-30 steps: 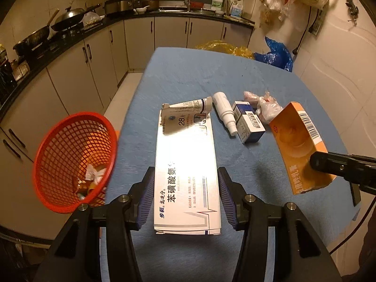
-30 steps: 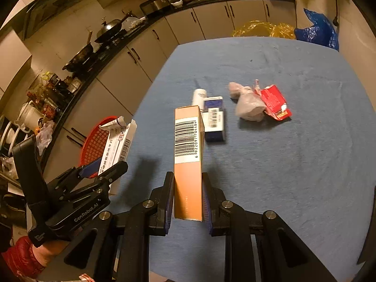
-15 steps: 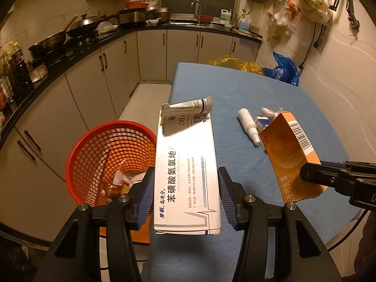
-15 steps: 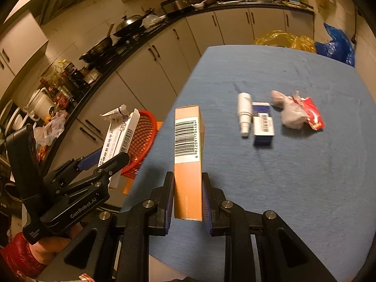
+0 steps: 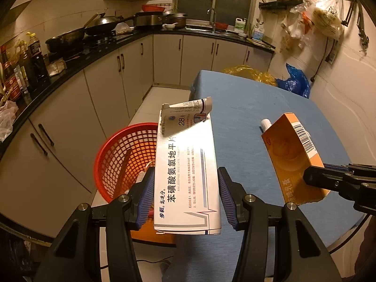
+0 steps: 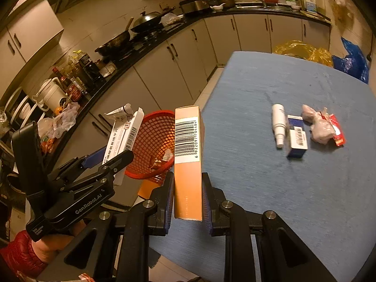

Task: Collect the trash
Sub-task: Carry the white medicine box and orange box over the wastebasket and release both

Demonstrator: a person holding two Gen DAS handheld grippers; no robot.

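My left gripper (image 5: 185, 196) is shut on a flat white medicine box (image 5: 186, 164) with a white tube (image 5: 190, 106) lying on its far end. It holds them over the table's left edge, beside a red mesh basket (image 5: 122, 155) on the floor. My right gripper (image 6: 187, 198) is shut on an orange carton (image 6: 188, 150) with a barcode, held upright near the same edge; the carton also shows in the left wrist view (image 5: 293, 155). The left gripper (image 6: 110, 162) and the basket (image 6: 152, 145) show in the right wrist view.
On the blue table (image 6: 270, 169) lie a white spray bottle (image 6: 278, 124), a small blue and white box (image 6: 297, 136) and a crumpled bag with a red wrapper (image 6: 324, 129). Kitchen cabinets (image 5: 105, 87) run along the left. The basket holds some scraps (image 6: 162, 159).
Both grippers have drawn back and to the left with their boxes. The basket now sits closer and more central, behind the held boxes. The items on the table lie farther away.
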